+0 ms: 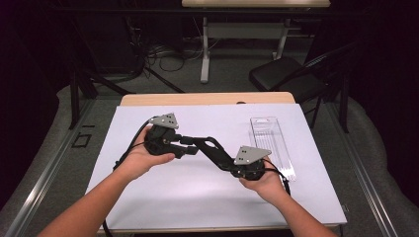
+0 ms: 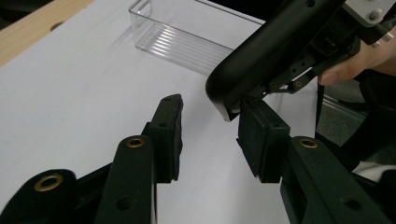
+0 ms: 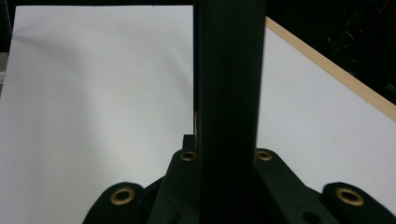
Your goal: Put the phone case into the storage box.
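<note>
My left gripper (image 1: 190, 147) points right over the white mat (image 1: 163, 197), held in a hand. In the left gripper view its jaws (image 2: 210, 114) stand open with nothing between them. My right gripper (image 1: 198, 141) reaches up and left from the other hand, its long black jaws pressed together. Its tip (image 2: 225, 100) hangs just above and beside my left gripper's right pad (image 2: 259, 135). In the right gripper view the shut jaws (image 3: 229, 60) rise as one black bar over the mat, and I see nothing held in them.
A clear plastic tray (image 1: 284, 158) lies lengthwise on the mat's right side, its ribbed wall (image 2: 177, 44) empty inside. The wooden table edge (image 1: 207, 98) runs along the back. A black chair (image 1: 286, 74) and another table's legs stand behind.
</note>
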Motion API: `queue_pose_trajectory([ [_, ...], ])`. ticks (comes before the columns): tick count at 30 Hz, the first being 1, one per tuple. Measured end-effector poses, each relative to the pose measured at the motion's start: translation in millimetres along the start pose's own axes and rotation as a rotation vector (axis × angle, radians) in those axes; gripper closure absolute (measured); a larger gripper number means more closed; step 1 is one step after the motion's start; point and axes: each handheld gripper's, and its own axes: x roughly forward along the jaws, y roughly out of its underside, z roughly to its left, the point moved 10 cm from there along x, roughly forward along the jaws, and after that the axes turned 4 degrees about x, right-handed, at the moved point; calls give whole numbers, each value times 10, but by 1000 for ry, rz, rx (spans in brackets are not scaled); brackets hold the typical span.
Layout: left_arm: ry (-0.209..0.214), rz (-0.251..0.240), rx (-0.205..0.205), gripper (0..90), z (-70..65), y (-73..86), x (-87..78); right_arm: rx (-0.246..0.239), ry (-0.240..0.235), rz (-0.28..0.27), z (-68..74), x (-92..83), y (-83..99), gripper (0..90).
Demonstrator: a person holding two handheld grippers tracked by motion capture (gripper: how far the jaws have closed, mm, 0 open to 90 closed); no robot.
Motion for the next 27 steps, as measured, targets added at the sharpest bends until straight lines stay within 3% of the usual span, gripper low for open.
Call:
queue_pose_trajectory([
  [2, -20, -24, 11, 607, 21, -44, -40, 0, 0, 0, 0, 0, 0, 885],
  [3, -20, -24, 11, 678, 21, -44, -40, 0, 0, 0, 0, 0, 0, 885],
  [7, -27, -62, -1, 705, 28, -93, -69, 12, 18, -14, -23, 10, -15, 884],
  [14, -63, -63, 32, 725, 39, -114, -90, 12, 21, -2, -17, 20, 1, 884],
  [27, -81, -58, 74, 773, 27, -119, -94, 15, 17, 8, -11, 33, 15, 885],
])
